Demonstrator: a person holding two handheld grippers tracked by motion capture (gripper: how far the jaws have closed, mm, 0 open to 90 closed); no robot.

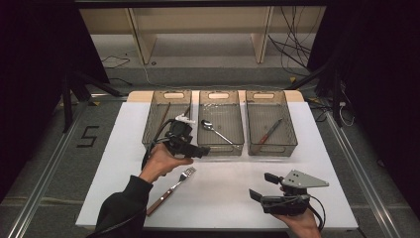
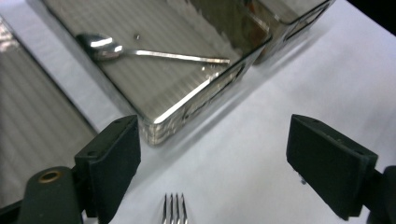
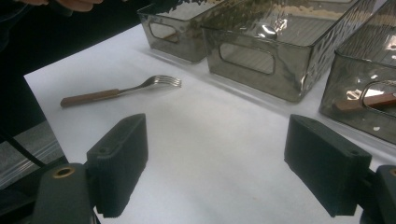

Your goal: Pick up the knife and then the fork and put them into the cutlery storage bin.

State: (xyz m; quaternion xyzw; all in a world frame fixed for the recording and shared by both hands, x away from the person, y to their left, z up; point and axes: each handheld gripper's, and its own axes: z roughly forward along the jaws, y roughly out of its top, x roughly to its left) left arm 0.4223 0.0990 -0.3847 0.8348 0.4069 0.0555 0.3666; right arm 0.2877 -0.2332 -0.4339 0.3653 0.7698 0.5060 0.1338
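My left gripper (image 1: 190, 148) at frame centre-left, jaws spread, holding nothing, just above fork (image 1: 171, 190) (tines peek at bottom edge of its own view). Fork lies flat on white table (image 1: 223, 198), lower left of centre. My right gripper (image 1: 267, 187) lower right, jaws spread wide, empty.

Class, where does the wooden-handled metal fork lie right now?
In the high view, the wooden-handled metal fork lies on the white table, left of centre, just below the left gripper, before the bins.
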